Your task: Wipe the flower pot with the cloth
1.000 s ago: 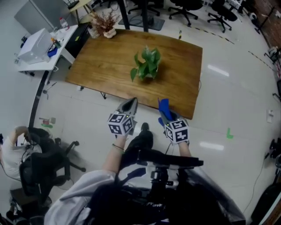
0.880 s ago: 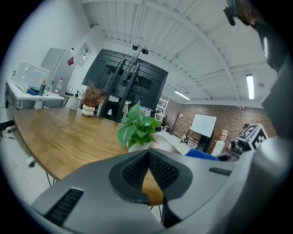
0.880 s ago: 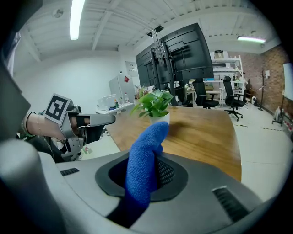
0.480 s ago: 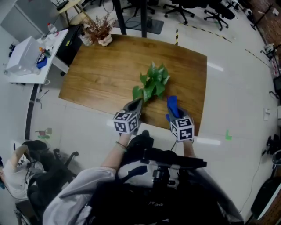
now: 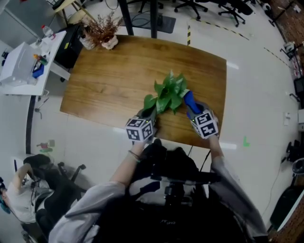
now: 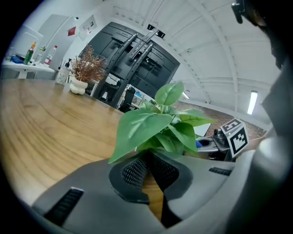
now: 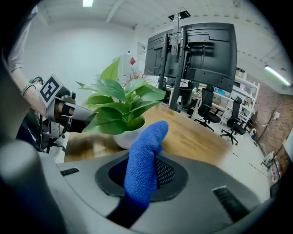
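Note:
A leafy green plant [image 5: 168,92] stands near the front edge of the wooden table [image 5: 114,76]. Its white pot [image 7: 129,136] shows only in the right gripper view, under the leaves. The leaves hide it in the head view. My left gripper [image 5: 151,112] points at the plant's left side, close under a leaf [image 6: 139,128], with its jaws shut and nothing between them [image 6: 147,153]. My right gripper [image 5: 194,108] is at the plant's right side, shut on a blue cloth [image 7: 149,141] that sticks up past the jaws. The cloth [image 5: 189,98] is a short way from the pot.
A dried plant in a white vase [image 5: 100,32] stands at the table's far left corner. A white side table [image 5: 28,54] with bottles stands left of it. Office chairs [image 5: 204,7] stand beyond the table. A seated person [image 5: 19,209] is at the lower left.
The view has closed in on the table. Both grippers have moved forward from in front of the table's edge to either side of the plant, the right one carrying the blue cloth.

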Demonstrator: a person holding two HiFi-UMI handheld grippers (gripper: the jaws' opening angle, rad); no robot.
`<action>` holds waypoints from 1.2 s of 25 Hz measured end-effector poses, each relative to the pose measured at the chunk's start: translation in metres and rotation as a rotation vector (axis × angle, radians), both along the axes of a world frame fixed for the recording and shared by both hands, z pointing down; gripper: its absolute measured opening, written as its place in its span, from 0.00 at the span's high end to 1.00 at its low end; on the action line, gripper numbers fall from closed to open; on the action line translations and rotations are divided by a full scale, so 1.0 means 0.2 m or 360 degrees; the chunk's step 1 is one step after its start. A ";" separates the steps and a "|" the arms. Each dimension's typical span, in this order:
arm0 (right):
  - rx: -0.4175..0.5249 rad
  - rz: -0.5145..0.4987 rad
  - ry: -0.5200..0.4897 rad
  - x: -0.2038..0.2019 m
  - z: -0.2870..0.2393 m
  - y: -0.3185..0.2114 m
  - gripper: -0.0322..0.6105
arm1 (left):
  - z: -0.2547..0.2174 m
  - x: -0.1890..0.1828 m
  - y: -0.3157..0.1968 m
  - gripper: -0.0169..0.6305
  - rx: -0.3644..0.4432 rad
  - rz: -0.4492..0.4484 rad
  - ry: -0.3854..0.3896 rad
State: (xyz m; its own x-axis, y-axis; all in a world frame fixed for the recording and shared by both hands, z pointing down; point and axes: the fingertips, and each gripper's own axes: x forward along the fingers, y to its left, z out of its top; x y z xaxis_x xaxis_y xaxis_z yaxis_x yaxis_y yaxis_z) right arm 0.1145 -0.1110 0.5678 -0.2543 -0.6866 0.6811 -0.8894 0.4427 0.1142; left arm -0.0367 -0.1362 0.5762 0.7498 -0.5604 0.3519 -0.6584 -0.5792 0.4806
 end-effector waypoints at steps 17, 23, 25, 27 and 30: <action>-0.0053 -0.0415 0.0062 -0.14 0.09 -0.18 0.82 | 0.04 0.02 -0.28 0.97 -0.0028 -0.0103 0.0003; -0.0135 -0.0487 0.0080 -0.16 0.19 -0.11 0.82 | 0.07 0.07 -0.31 0.97 -0.0032 -0.0083 -0.0031; -0.0149 -0.0518 0.0102 -0.17 0.21 -0.10 0.82 | 0.07 0.08 -0.32 0.97 -0.0027 -0.0090 -0.0038; -0.0157 -0.0563 0.0128 -0.19 0.23 -0.09 0.82 | 0.07 0.07 -0.33 0.97 -0.0027 -0.0110 -0.0039; -0.0179 -0.0613 0.0140 -0.22 0.25 -0.06 0.82 | 0.07 0.05 -0.33 0.97 -0.0014 -0.0142 -0.0072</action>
